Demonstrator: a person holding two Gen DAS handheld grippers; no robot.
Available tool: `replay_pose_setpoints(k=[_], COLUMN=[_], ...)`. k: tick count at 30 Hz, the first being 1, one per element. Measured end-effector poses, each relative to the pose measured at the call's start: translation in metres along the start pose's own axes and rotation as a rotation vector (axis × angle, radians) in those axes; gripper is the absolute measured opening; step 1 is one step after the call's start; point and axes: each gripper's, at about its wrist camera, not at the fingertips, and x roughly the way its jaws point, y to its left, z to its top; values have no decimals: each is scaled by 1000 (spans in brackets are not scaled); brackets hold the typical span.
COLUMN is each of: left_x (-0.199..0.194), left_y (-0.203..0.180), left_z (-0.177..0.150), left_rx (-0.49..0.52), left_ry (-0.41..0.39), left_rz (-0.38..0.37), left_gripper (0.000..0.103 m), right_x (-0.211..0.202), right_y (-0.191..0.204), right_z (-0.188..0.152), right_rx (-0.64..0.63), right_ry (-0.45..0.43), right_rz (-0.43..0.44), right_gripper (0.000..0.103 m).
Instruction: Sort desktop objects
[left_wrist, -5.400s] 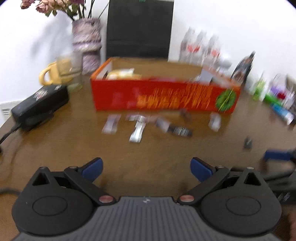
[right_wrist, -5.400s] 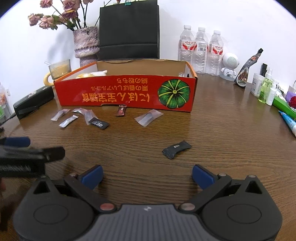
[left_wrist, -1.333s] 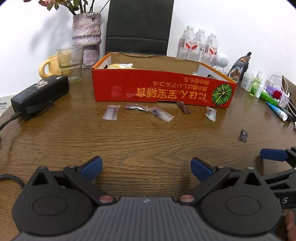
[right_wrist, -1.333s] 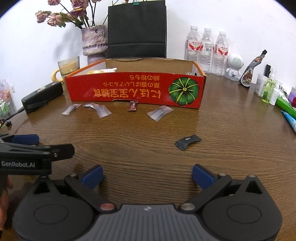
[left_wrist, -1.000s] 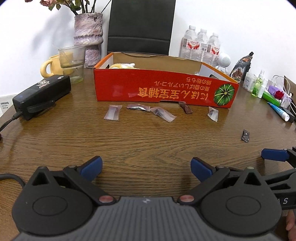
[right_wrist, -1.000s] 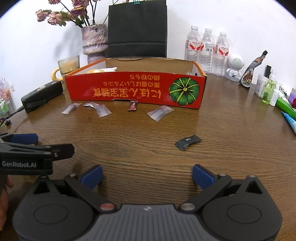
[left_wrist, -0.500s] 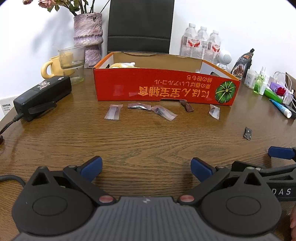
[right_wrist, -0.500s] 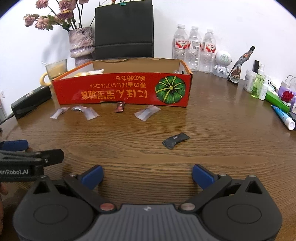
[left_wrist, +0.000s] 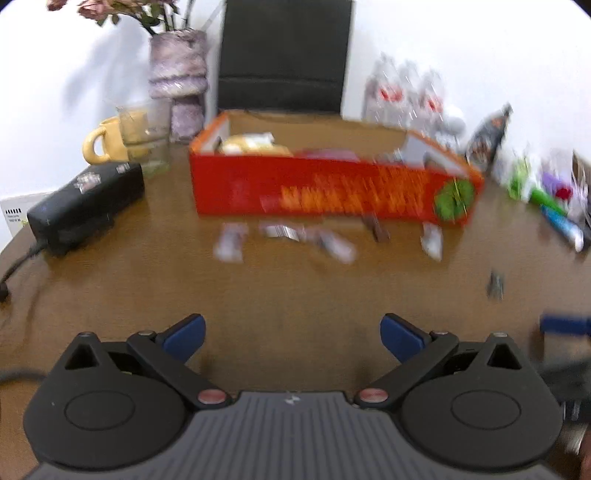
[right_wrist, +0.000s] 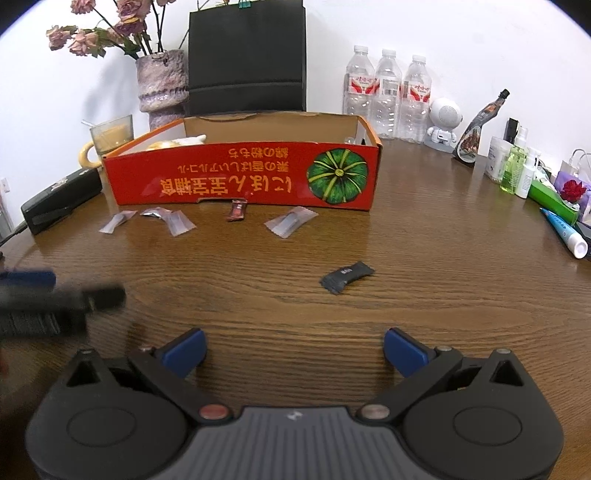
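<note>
1. Hovering low over the near edge of the wooden table (right_wrist: 424, 258), the right gripper (right_wrist: 293, 349) has its blue pads spread wide and holds nothing.
2. The left gripper (left_wrist: 291, 332) is likewise spread and empty; its view is smeared, so fine detail there cannot be read.
3. Small packets lie loose on the table in front of the red cardboard box (right_wrist: 240, 181): a black sachet (right_wrist: 346, 277) nearest the right gripper, a clear packet (right_wrist: 291, 221) farther off, a brown candy (right_wrist: 236, 209) just beside the box's front wall, and three clear wrappers (right_wrist: 147, 219) in a row to the left.
4. Something pale and yellowish already sits inside the box at its far left end, so the box is probably where the items go.
5. The step in hand looks like choosing the next packet, with no grasp begun.
6. Next, the right gripper would need to reach forward and slightly right, straddle the black sachet, and pinch low against the table, since the packet is flat and thin.
</note>
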Motion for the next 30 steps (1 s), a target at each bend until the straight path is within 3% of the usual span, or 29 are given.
replay_pose_setpoints(k=[2,4,6,9,14,18,20,22,23,28,30], left_x=[10,25,42,55,68,72,72,70,69,65,58], left_y=[6,12,20,26,25,24,23,21,20,18,18], left_z=[17,31,39,43,46,49,48,47,47,46,46], left_rx=[25,54,52,43,67,71,74,81,88,81,72], left_ry=[-11,3,39,60,65,65,64,60,61,68,60], left_rz=[15,48,77,59,50,45,41,33,32,37,39], left_gripper=[101,80,71,67,58,52,44,26,25,21,20], right_x=[1,6,15,23,37,40,38,36,35,32,27], right_y=[-8,-16,-23,-27,-17,-9,-6,-5,-4,-5,-7], right_z=[6,13,19,23,31,33,32,31,31,30,29], right_rx=[22,69,115,136,78,38,17,2,-3,-6,0], right_ry=[-15,-25,-22,-36,-42,-68,-74,-76,-76,-75,-83], right_rz=[-22,-40,-58,-77,-102,-108,-108,-104,-101,-87,-75], right_gripper=[95,88,83,74,68,43,31,20,14,12,6])
